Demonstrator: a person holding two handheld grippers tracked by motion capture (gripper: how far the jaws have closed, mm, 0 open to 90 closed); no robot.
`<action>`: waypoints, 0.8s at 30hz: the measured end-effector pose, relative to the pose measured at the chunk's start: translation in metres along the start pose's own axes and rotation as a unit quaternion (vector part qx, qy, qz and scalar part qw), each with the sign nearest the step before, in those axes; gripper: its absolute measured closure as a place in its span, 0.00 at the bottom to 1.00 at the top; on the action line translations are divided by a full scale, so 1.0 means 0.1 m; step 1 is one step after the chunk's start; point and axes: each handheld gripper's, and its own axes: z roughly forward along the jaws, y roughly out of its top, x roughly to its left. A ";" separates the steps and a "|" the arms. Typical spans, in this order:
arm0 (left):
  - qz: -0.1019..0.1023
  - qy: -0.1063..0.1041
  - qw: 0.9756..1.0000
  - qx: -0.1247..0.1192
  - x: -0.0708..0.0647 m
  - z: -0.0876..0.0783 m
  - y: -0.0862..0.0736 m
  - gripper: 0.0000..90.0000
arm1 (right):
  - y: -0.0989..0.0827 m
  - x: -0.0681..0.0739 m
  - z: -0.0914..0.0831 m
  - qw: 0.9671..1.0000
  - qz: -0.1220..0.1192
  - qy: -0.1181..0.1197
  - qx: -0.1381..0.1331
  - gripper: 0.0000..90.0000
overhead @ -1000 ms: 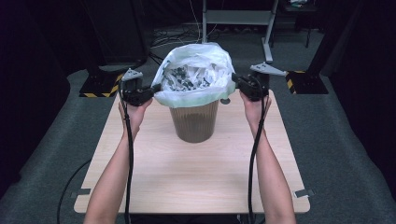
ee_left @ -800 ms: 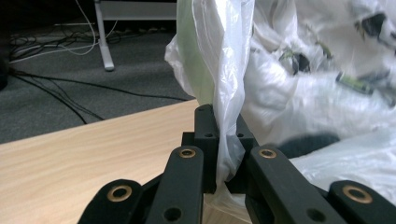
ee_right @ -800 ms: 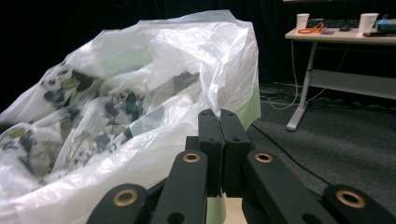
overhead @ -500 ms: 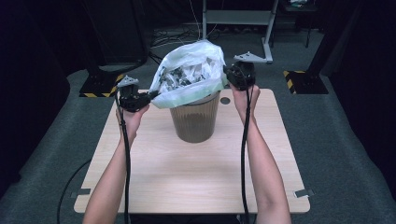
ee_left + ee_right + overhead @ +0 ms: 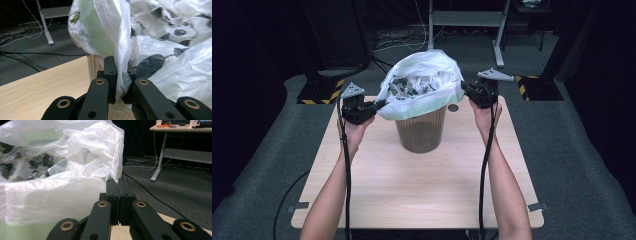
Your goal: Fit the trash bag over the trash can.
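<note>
Wooden table [image 5: 412,185]; both grippers, left gripper [image 5: 371,106] and right gripper [image 5: 466,90], clenched on bag [image 5: 422,85], have drawn inward; probably gathering its mouth above bin [image 5: 421,132]

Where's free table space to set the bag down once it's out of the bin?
Near half of the table, between the forearms in front of the bin, is bare. Crowded at the far edge: bag with both grippers.

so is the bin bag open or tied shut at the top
Open. The bin bag gapes wide over the bin, crumpled patterned plastic showing inside; each hand-held gripper pinches its rim on opposite sides.
</note>
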 end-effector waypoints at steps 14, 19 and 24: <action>-0.060 0.057 0.996 0.028 0.52 0.28 0.00 0.78 | -0.03 0.09 -0.14 0.998 0.010 0.061 -0.013 0.74; -0.073 0.047 0.996 0.000 0.46 0.15 0.00 0.58 | 0.02 0.10 -0.18 0.997 0.016 0.077 -0.008 0.90; -0.081 0.050 0.995 -0.022 0.43 0.01 -0.01 0.47 | -0.04 0.19 -0.24 0.996 0.008 0.086 -0.013 0.99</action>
